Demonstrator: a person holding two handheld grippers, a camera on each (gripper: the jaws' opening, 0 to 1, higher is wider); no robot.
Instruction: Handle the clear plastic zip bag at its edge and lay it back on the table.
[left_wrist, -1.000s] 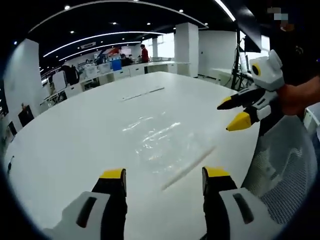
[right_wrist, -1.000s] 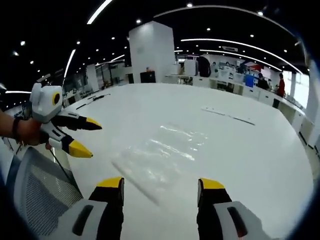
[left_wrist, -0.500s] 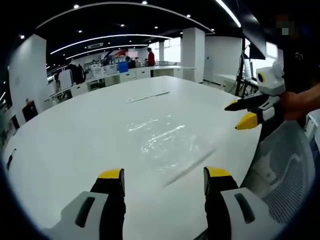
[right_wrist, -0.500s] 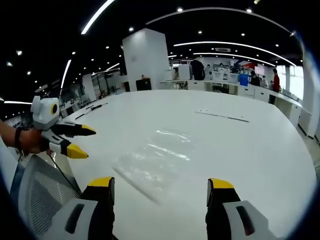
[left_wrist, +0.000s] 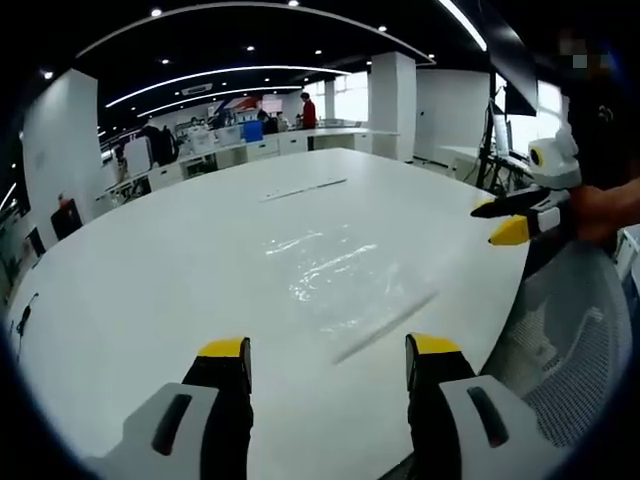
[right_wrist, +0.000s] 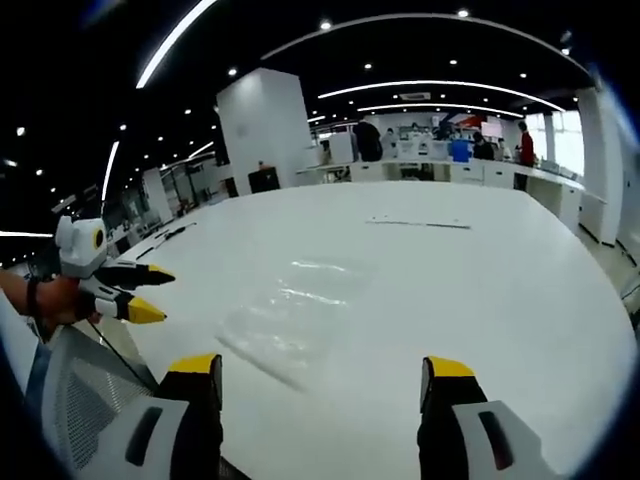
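The clear plastic zip bag (left_wrist: 335, 280) lies flat on the white table (left_wrist: 150, 290), its zip strip facing the near edge. In the right gripper view the bag (right_wrist: 295, 315) rests ahead of the jaws on the table (right_wrist: 500, 270). My left gripper (left_wrist: 325, 350) stands open over the table's near edge, short of the bag, with nothing between its jaws. My right gripper (right_wrist: 320, 370) is open too and holds nothing. The right gripper (left_wrist: 505, 220) appears off the table's right edge in the left gripper view; the left gripper (right_wrist: 150, 292) appears at the left in the right gripper view.
A mesh chair back (left_wrist: 560, 340) stands at the table's near edge, and the chair (right_wrist: 75, 400) also appears lower left in the right gripper view. A thin dark strip (left_wrist: 305, 188) lies on the far table. Desks, pillars and people stand far behind.
Both grippers have drawn back from the bag and apart from each other, so the bag and the other gripper look smaller and farther. The bag lies still.
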